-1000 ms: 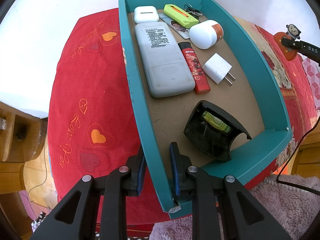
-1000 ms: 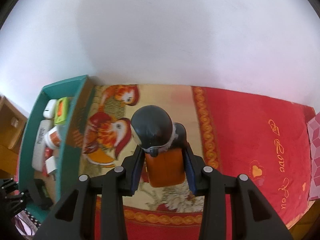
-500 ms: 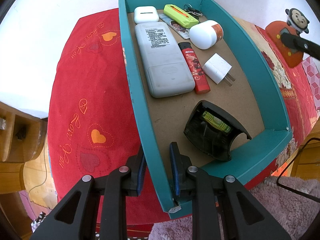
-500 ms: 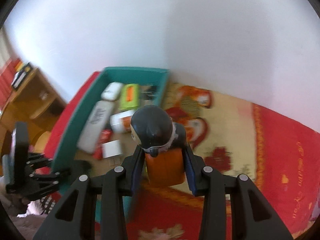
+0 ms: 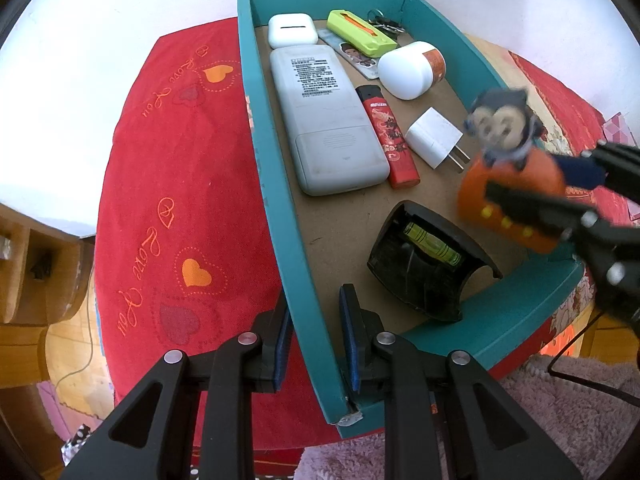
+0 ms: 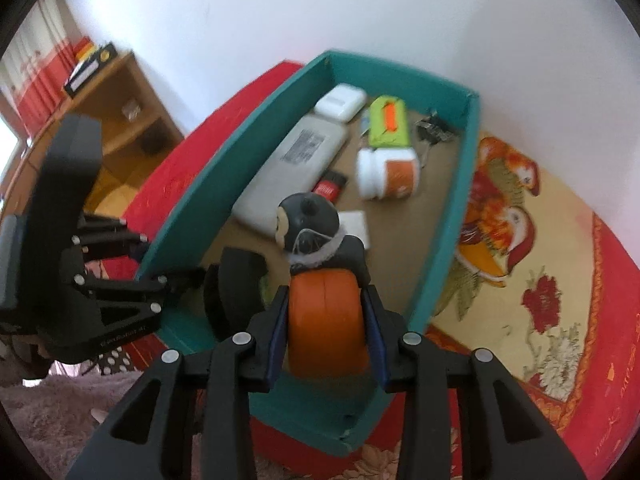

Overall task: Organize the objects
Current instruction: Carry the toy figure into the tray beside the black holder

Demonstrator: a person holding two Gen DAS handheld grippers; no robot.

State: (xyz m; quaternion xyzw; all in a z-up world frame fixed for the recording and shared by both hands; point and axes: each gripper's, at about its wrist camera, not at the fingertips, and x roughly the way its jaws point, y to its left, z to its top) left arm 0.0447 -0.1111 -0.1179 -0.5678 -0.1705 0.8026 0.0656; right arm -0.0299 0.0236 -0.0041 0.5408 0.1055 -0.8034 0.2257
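Note:
A toy monkey [image 6: 308, 220] with a dark head and an orange body hangs over the near right part of the teal box [image 5: 276, 184]. My right gripper [image 6: 325, 296] grips its orange body, and its jaws are closing on it. The left wrist view shows the toy [image 5: 508, 184] blurred, above the box floor and next to a white charger plug [image 5: 434, 138]. My left gripper [image 5: 316, 320] is shut on the box's left wall, near the front corner.
In the box lie a grey remote [image 5: 324, 120], a red lighter [image 5: 390, 138], a white jar [image 5: 408, 70], an earbud case [image 5: 292, 30], a green cutter [image 5: 360, 32], keys [image 5: 384, 22] and a black holder [image 5: 424, 264]. A wooden shelf [image 6: 120, 120] stands at the left.
The right gripper has carried the monkey toy leftwards from over the patterned cloth to above the box, rolling as it went. The left gripper and the box have stayed still.

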